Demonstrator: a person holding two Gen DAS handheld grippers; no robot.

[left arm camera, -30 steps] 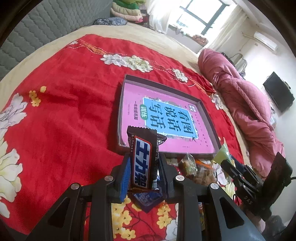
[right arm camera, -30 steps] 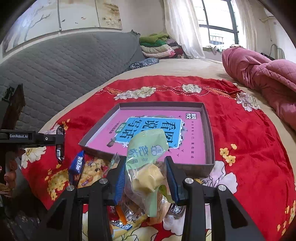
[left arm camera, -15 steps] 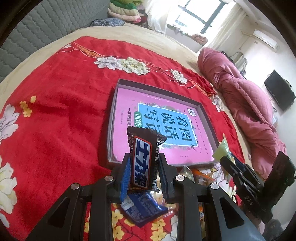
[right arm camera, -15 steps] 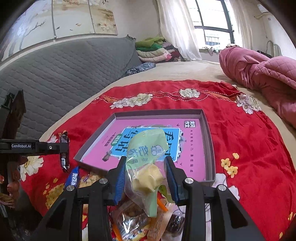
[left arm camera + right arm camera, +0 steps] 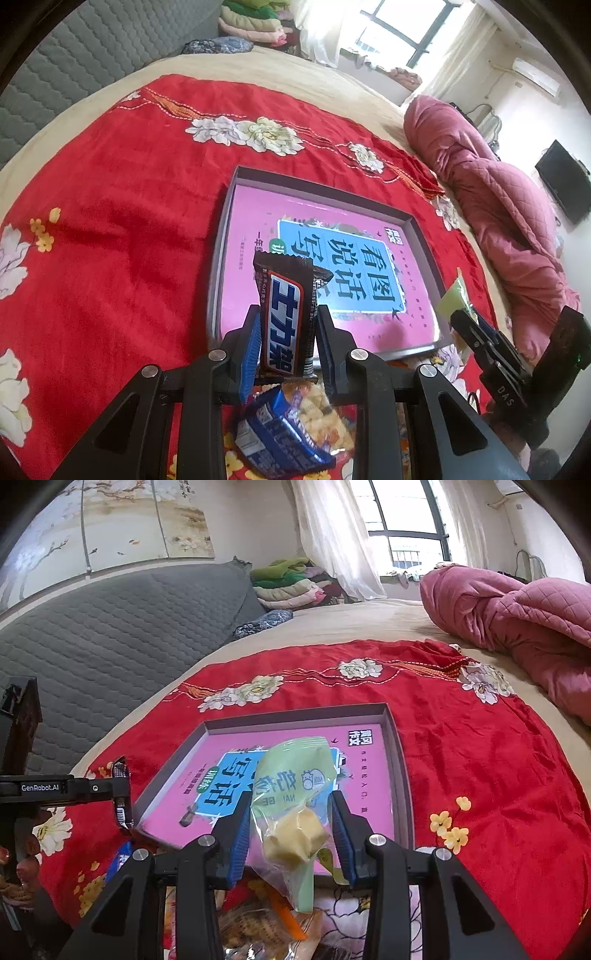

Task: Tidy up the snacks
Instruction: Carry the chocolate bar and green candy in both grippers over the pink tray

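My left gripper (image 5: 286, 334) is shut on a brown chocolate bar (image 5: 282, 317) with a blue label, held upright above the near edge of a shallow grey box (image 5: 218, 273) with a pink printed bottom. My right gripper (image 5: 291, 829) is shut on a clear and green snack bag (image 5: 295, 805) with a yellow piece inside, also just before the box's near rim (image 5: 402, 805). In the right wrist view the left gripper (image 5: 123, 794) shows at the left with the bar. The right gripper (image 5: 467, 328) shows at the right edge of the left wrist view.
Loose snack packets lie on the red floral blanket (image 5: 122, 221) below the grippers, among them a blue-wrapped pack (image 5: 280, 439) and a crumbly snack bag (image 5: 255, 930). A pink quilt (image 5: 517, 620) is bunched at the far right. A grey padded headboard (image 5: 110, 635) runs along the left.
Both grippers have moved forward toward the box with their snacks still held. The box now looks closer, and the loose packets have slid further under the grippers.
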